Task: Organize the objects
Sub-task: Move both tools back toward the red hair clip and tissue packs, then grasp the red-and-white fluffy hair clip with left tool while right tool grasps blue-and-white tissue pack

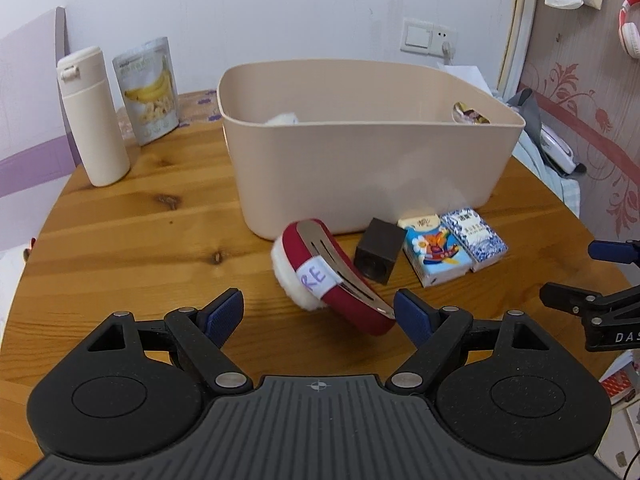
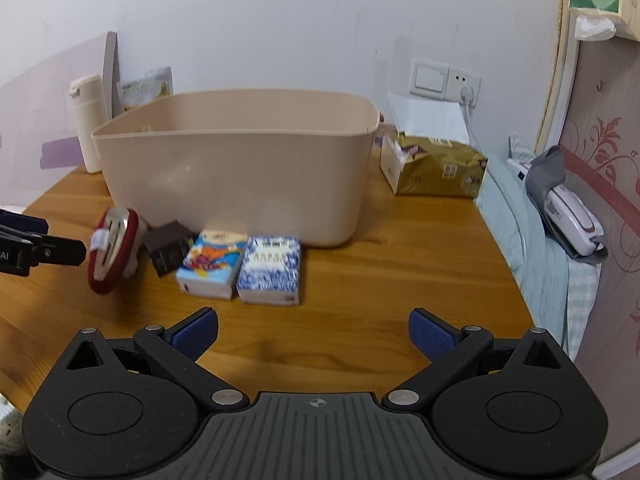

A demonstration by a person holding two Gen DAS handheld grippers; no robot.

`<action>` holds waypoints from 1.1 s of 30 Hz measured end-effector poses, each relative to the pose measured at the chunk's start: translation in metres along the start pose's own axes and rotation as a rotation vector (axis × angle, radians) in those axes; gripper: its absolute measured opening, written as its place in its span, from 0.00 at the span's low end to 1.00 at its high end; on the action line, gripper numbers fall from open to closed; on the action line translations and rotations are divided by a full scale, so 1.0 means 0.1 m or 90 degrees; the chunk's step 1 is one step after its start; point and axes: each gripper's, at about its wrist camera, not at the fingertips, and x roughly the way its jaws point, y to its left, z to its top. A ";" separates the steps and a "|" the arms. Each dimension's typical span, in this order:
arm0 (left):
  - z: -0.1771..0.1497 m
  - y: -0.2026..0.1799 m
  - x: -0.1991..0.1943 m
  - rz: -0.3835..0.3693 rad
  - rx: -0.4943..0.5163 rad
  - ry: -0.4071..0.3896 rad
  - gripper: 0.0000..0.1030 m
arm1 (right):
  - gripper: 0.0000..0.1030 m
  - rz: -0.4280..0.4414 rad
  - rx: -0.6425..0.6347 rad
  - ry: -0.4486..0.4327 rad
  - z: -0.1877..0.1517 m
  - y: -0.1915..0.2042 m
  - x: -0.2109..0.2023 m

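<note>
A beige plastic bin (image 1: 360, 160) (image 2: 240, 176) stands on the round wooden table (image 1: 140, 240). In front of it lie a red and white oval pad with a metal plate and a paper label (image 1: 332, 276) (image 2: 112, 252), a small dark cube (image 1: 378, 250) (image 2: 168, 250), a colourful tissue pack (image 1: 434, 250) (image 2: 212, 266) and a blue-patterned tissue pack (image 1: 476, 240) (image 2: 270, 270). My left gripper (image 1: 318, 316) is open, just short of the red pad, whose near end lies between the fingertips. My right gripper (image 2: 314, 334) is open over bare wood, short of the tissue packs.
A cream bottle (image 1: 94, 120) and a banana snack pouch (image 1: 148, 90) stand at the back left. A gold tissue box (image 2: 432, 168) sits right of the bin. A bed with a grey and white device (image 2: 568, 208) borders the table on the right.
</note>
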 end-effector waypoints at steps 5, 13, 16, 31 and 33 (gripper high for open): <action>-0.04 -0.05 0.06 -0.005 0.007 0.012 0.81 | 1.00 -0.007 -0.014 0.019 -0.07 0.02 0.08; -0.01 -0.13 0.20 -0.021 0.003 0.024 0.81 | 1.00 -0.003 -0.020 0.047 -0.13 0.05 0.21; -0.01 -0.14 0.27 -0.022 -0.001 0.032 0.81 | 1.00 -0.001 -0.023 0.052 -0.14 0.06 0.25; 0.04 -0.03 0.59 -0.010 -0.037 0.064 0.81 | 1.00 -0.003 -0.013 0.079 -0.05 0.12 0.50; 0.04 -0.01 0.62 -0.008 -0.039 0.069 0.81 | 1.00 0.001 -0.001 0.082 -0.03 0.10 0.54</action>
